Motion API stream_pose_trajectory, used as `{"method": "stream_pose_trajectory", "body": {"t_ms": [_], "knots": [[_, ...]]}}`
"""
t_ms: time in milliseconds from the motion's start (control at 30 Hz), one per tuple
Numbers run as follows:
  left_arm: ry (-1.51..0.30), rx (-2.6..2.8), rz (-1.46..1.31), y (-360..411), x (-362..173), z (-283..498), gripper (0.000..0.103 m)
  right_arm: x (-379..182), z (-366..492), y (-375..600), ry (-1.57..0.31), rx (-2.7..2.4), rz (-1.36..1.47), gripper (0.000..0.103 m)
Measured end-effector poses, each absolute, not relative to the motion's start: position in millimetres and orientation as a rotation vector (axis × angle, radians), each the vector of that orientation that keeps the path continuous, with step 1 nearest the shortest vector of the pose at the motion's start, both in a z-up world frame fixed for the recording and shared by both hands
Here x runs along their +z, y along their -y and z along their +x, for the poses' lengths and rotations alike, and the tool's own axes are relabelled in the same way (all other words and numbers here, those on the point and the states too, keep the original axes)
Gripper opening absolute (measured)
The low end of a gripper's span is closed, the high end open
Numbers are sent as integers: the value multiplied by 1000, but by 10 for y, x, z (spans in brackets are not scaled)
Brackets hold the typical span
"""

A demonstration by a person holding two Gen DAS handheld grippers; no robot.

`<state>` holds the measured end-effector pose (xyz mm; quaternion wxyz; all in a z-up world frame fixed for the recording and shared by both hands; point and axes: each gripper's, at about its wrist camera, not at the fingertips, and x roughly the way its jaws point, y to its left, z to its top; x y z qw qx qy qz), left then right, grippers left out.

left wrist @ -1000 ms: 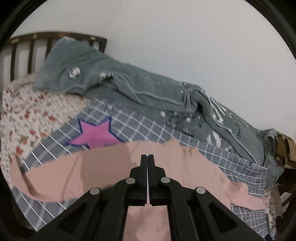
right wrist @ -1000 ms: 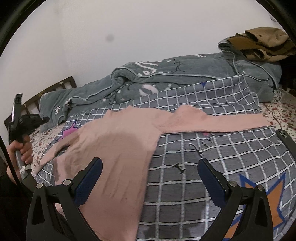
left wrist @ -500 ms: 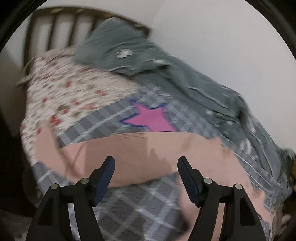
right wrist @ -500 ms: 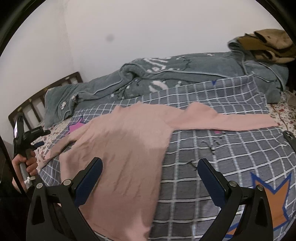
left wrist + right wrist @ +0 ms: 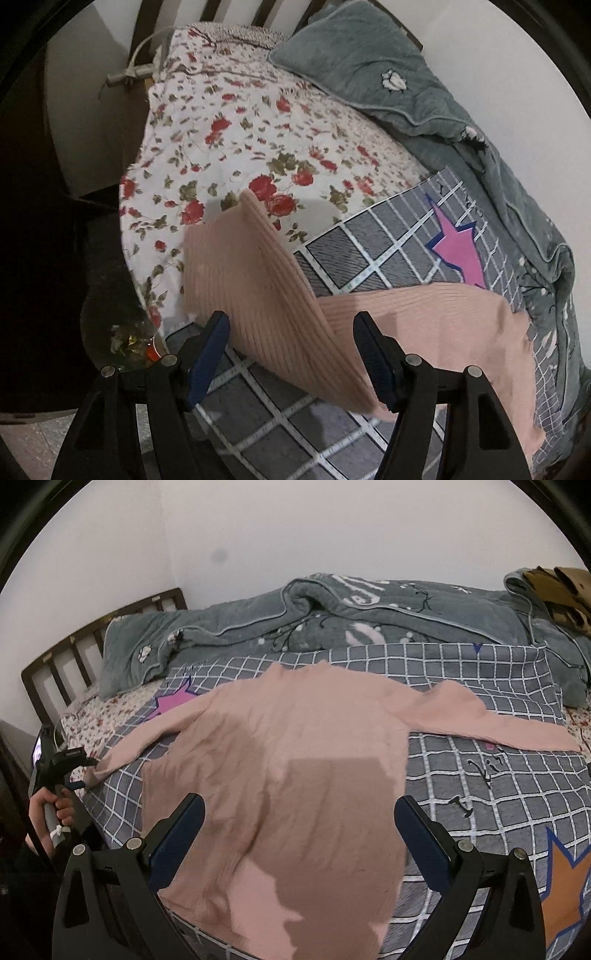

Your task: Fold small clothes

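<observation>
A pink long-sleeved top (image 5: 288, 775) lies spread on the grey checked sheet (image 5: 480, 775), both sleeves stretched out sideways. In the left wrist view its left sleeve (image 5: 258, 288) lies across the sheet and the floral cover, running between my open fingers. My left gripper (image 5: 291, 354) is open around that sleeve, jaws apart. It also shows in the right wrist view (image 5: 79, 771), at the sleeve's cuff. My right gripper (image 5: 299, 834) is open and empty, over the top's lower body.
A floral cover (image 5: 240, 147) and a grey fleece blanket (image 5: 332, 627) lie at the bed's head and far side. A dark wooden headboard (image 5: 74, 657) stands behind. Brown clothes (image 5: 557, 587) sit at the far right. The bed's edge drops to a dark floor (image 5: 55, 295) on the left.
My left gripper was shut on the top's hem, then opened and swung left to the sleeve's end. My right gripper stayed open and drifted over the top's body.
</observation>
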<state>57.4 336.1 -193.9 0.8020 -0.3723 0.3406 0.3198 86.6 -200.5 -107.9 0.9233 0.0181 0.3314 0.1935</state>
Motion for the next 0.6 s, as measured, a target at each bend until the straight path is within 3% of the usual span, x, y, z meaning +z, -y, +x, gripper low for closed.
{"method": "stream_pose_trajectory", "body": {"t_ms": [33, 100, 167, 200, 233, 400, 600], "knots": [[-736, 679, -802, -3386, -1974, 606, 65, -1081, 851, 1979, -682, 395, 28, 101], [-746, 695, -803, -3400, -1998, 622, 50, -1084, 819, 1922, -686, 387, 6, 101], [-748, 721, -796, -3441, -2001, 598, 21, -1089, 794, 1882, -689, 378, -17, 101], [-741, 715, -799, -3466, -1991, 580, 11, -1091, 787, 1870, -689, 376, -24, 101], [-737, 704, -807, -3494, -1981, 561, 7, -1091, 783, 1870, -689, 375, -27, 101], [-670, 665, -822, -3455, -1731, 494, 7, -1044, 771, 1917, -668, 392, -8, 101], [-579, 533, -713, -2993, -1044, 862, 7, -967, 759, 2148, -628, 385, 19, 101]]}}
